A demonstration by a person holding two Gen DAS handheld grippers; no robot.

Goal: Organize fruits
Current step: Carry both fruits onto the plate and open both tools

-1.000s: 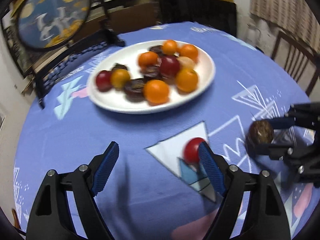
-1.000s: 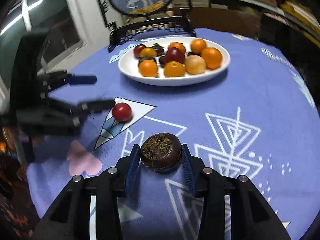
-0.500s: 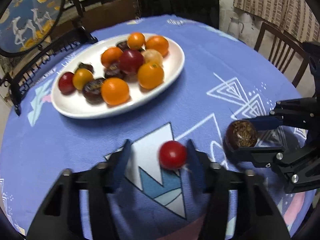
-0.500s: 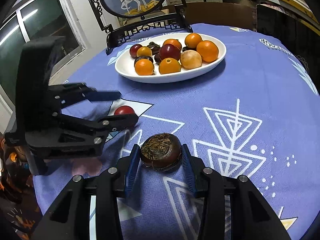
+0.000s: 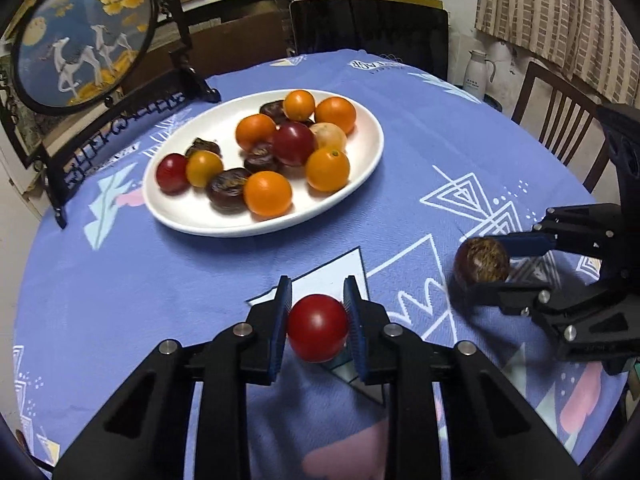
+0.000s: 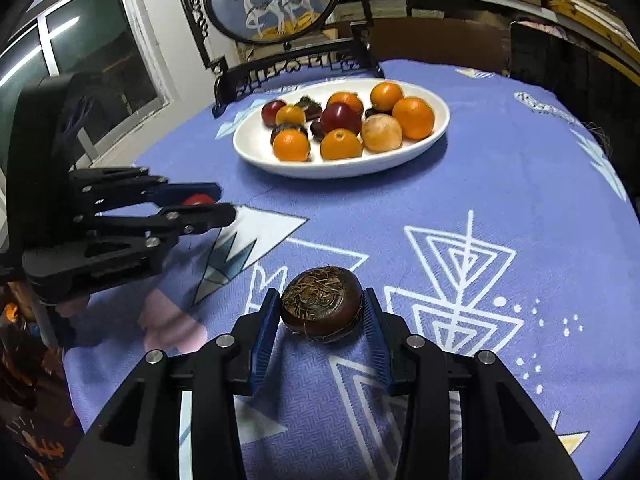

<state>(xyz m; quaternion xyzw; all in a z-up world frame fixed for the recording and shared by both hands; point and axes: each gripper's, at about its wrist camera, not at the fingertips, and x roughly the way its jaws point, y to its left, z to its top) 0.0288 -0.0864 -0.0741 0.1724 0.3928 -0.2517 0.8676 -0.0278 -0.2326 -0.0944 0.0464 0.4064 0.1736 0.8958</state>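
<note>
Red tomato (image 5: 317, 327) sits clamped between the blue pads of the left gripper (image 5: 318, 304), over the white-and-teal triangle print on the blue tablecloth (image 5: 120, 280). Whether it rests on the cloth or is just clear of it, cannot tell. The jaws have just been closing, and both pads now press the tomato's sides. From the right wrist view only a sliver of the tomato (image 6: 199, 200) shows between the left gripper's (image 6: 216, 204) fingers, which sit at the left of that frame, low above the cloth.

Dark brown round fruit (image 6: 322, 304), with dry fibrous matter on its top, sits pinched between the pads of the right gripper (image 6: 320, 306), jaws narrow and touching both its sides. It lies on or just above the cloth, near the white line pattern. In the left wrist view the same fruit (image 5: 482, 260) and right gripper (image 5: 496, 264) appear at the right edge, well apart from the tomato.

Beyond both, toward the far side of the table: 1 white oval plate (image 5: 360, 168) holding a pile of orange, red and dark brown fruits, about 12 visible, several touching.

Behind the plate, a round painted screen (image 5: 80, 36) in a black carved stand. A wooden chair (image 5: 560, 120) and a white jug (image 5: 478, 70) stand off the table at right.
</note>
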